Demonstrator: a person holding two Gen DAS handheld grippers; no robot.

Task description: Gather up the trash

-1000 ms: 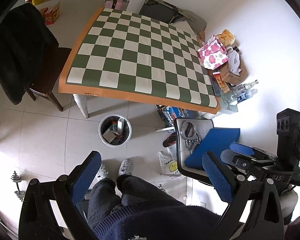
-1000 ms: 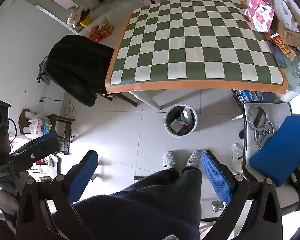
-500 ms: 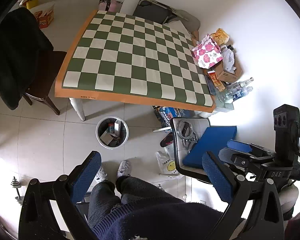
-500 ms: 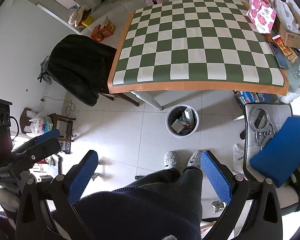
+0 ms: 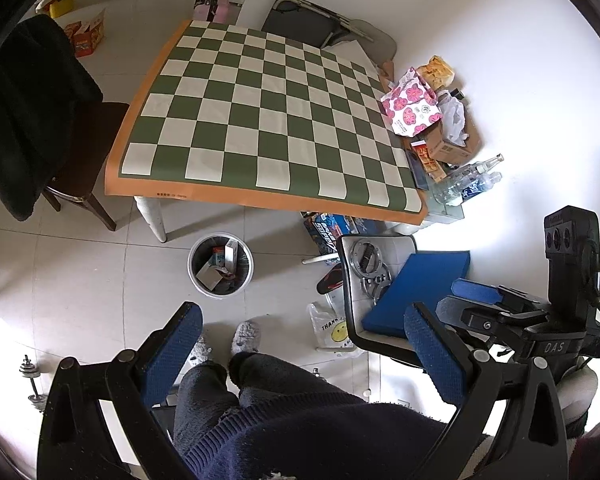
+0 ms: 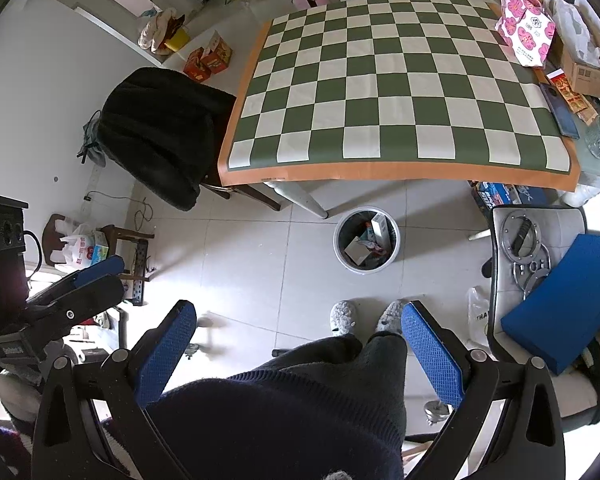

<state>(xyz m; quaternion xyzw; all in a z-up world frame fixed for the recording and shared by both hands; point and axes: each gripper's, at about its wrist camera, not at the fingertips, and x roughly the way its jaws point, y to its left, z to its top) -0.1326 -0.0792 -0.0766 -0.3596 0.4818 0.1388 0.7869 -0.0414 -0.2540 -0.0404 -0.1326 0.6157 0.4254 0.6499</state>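
A round grey trash bin (image 5: 221,266) stands on the tiled floor by the table's front leg, with boxes and scraps inside; it also shows in the right wrist view (image 6: 366,241). My left gripper (image 5: 304,344) is open and empty, held high over the person's legs. My right gripper (image 6: 298,340) is open and empty too, at a similar height. The right gripper appears at the right edge of the left wrist view (image 5: 512,316), and the left gripper appears at the left edge of the right wrist view (image 6: 60,292). The table (image 5: 236,196) carries a green and white checkered cloth.
A pink flowered bag (image 5: 412,108), cardboard boxes and plastic bottles (image 5: 472,180) sit along the table's right side. A chair with a black coat (image 6: 160,132) stands at the left. A stool holds a blue cushion (image 5: 420,284) and metal rings. A plastic bag (image 5: 336,330) lies on the floor.
Both grippers have shifted a little, the views drifting slightly; jaws stay open and empty. Nothing on the table or floor has moved.
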